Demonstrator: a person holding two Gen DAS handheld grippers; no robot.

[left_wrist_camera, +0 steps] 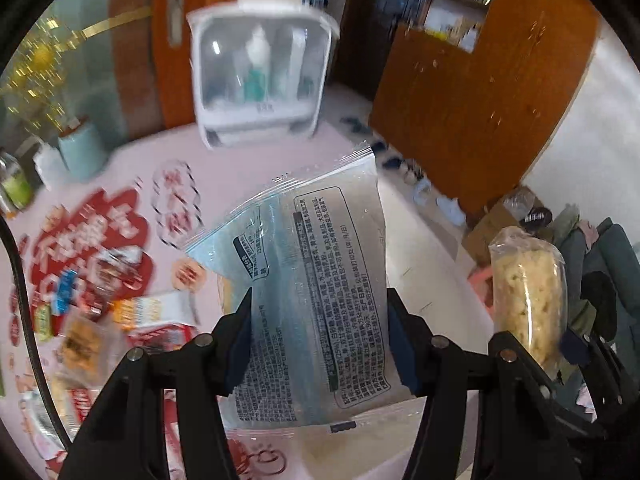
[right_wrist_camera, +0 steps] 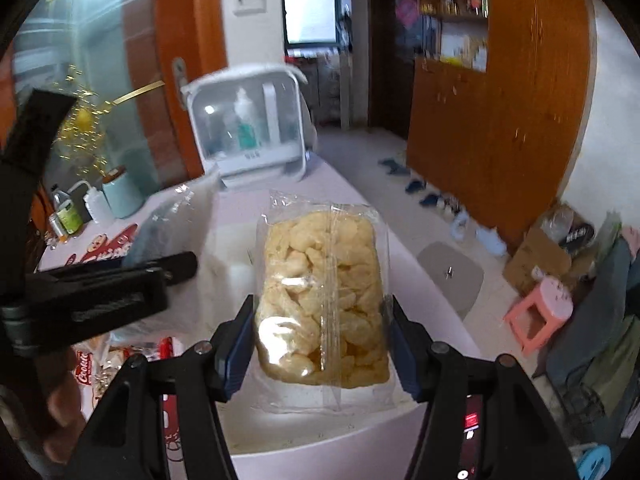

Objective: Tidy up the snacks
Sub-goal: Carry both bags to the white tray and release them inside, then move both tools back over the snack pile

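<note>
Left tool (left_wrist_camera: 320,328) gripping snack packet (left_wrist_camera: 316,280)

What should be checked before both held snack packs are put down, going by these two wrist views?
1. Left gripper grip: jaws closed on the printed pale-blue packet, held by its lower half. Ok.
2. Right gripper grip: jaws closed on the clear pack of yellow puffed snack. Ok.
3. Packs apart: in the left view the two hang side by side, not touching. Ok.
4. Drop spot: no bin or tray for snacks identifiable. Cannot tell.
5. Table space: loose snacks crowd the left; bare cloth lies ahead. Ok.
6. White storage case ahead: stands in the forward path. Not ok.
</note>
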